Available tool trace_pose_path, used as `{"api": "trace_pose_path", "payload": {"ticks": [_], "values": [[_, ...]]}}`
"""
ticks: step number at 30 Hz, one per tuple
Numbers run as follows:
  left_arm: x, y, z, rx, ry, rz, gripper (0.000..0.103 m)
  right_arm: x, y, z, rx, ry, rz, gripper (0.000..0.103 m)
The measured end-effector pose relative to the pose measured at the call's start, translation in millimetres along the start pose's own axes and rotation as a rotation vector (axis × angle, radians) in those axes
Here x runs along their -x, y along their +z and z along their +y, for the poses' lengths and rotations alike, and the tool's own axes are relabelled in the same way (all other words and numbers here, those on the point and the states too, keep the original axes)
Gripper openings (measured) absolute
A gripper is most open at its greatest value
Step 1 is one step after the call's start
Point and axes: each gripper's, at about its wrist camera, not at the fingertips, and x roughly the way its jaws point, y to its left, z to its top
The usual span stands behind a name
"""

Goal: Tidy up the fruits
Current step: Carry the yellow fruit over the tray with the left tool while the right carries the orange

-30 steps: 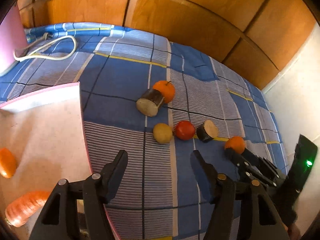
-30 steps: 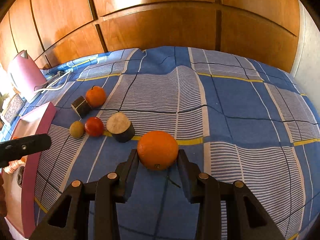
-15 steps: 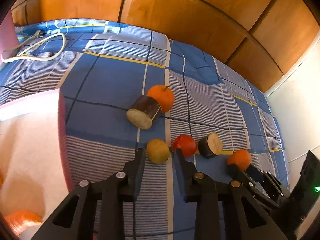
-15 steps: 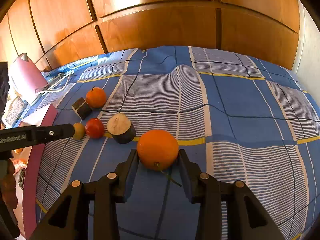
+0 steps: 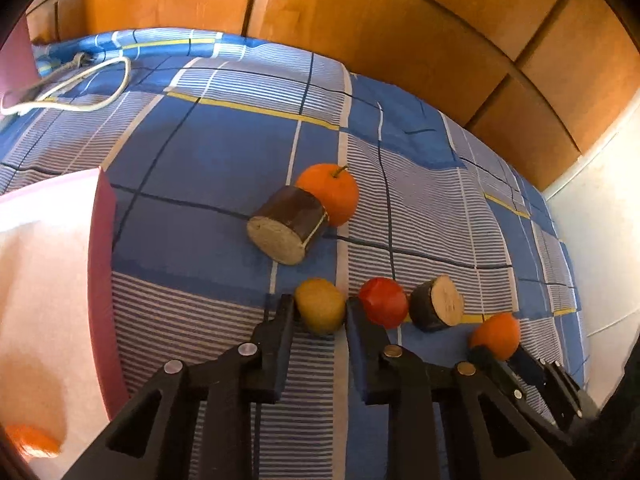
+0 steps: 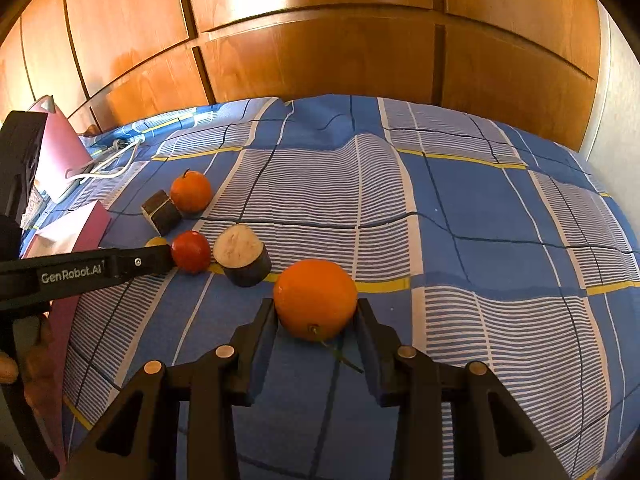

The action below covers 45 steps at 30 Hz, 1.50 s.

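Observation:
On the blue checked bedspread lies a small yellow-brown fruit [image 5: 320,311], and my left gripper [image 5: 320,312] is shut on it, a finger on each side. Just right of it sit a red fruit [image 5: 383,302], a cut dark cylinder [image 5: 437,306] and an orange [image 5: 496,336]. My right gripper [image 6: 315,312] is shut on that orange [image 6: 315,300], which rests on the cloth. Farther back, a second orange with a stem [image 5: 330,192] leans against a larger cut cylinder [image 5: 286,226]. In the right wrist view the left gripper's finger [image 6: 132,264] hides most of the yellow-brown fruit.
A pink box [image 5: 48,288] with a dark red wall stands at the left and holds an orange item [image 5: 34,442] near its front. A white cable [image 5: 80,88] lies at the back left. Wooden wardrobe panels [image 6: 320,40] rise behind the bed, a white wall [image 5: 600,220] at right.
My left gripper came forward and down from beside the pink box and its jaws shut on the yellow-brown fruit. The right gripper kept its grip on the orange without moving.

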Motion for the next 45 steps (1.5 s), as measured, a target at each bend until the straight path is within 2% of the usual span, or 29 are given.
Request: {"api": "trace_pose_path", "payload": {"ticks": [7,10,25,39,45], "values": [[10.9,-13.7,-10.8,-0.073,0.080,-0.030,0.025,0.3,0.2,6.1,0.025,0.001,0.009,0.038],[19.5,-20.7,-7.8,-0.060,0.082,-0.034,0.025,0.6,-0.2,10.8,0.034,0.008,0.009,0.038],[96.2,-51.0,-17.3,-0.125,0.102,-0.146,0.025,28.2,-3.6,44.5,0.110,0.053,-0.015,0.038],[156.2,-78.9,27.6,-0.085,0.164,-0.228,0.025,49.6,-15.3,79.6,0.150,0.148,-0.010,0.038],[168.8,-91.1,56.0,-0.051,0.197,-0.234,0.025,56.7,-16.1,101.4,0.165,0.226,0.003,0.038]]}}
